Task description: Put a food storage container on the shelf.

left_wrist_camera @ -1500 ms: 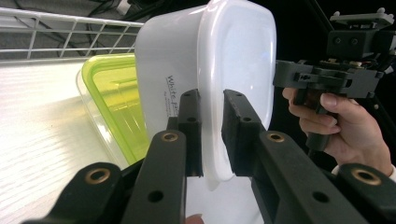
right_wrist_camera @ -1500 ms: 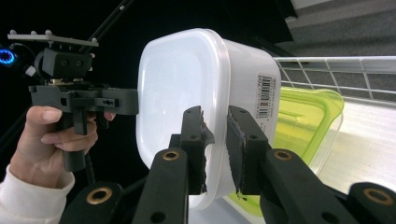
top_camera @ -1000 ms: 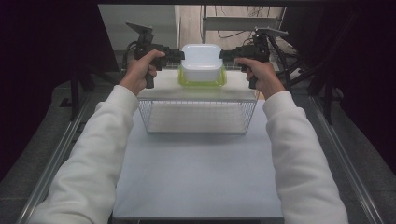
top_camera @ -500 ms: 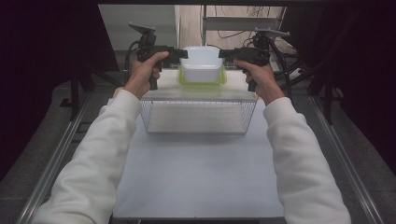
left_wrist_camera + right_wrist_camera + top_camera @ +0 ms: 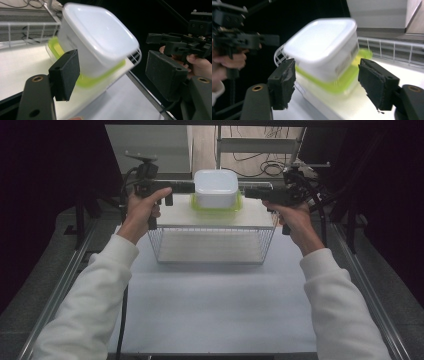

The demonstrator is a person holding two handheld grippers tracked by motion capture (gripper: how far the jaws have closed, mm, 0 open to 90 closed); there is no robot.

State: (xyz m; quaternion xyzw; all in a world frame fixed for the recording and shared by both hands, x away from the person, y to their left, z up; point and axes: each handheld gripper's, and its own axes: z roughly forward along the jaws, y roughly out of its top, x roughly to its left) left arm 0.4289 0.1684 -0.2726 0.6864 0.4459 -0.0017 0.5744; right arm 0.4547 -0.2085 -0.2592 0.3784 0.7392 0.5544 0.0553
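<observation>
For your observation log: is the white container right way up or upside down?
Upside down: the white container rests with its green lid underneath, on the white board over the wire basket.

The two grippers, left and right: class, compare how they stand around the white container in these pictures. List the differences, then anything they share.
1. The left gripper comes at the white container from its left side; the right gripper comes from its right side.
2. The left gripper carries a small plate on a post on top; the right gripper's top is a tangle of cables.

Shared: both are black, held in one hand each, with jaws open and level with the container, which stands upside down on its green lid.
</observation>
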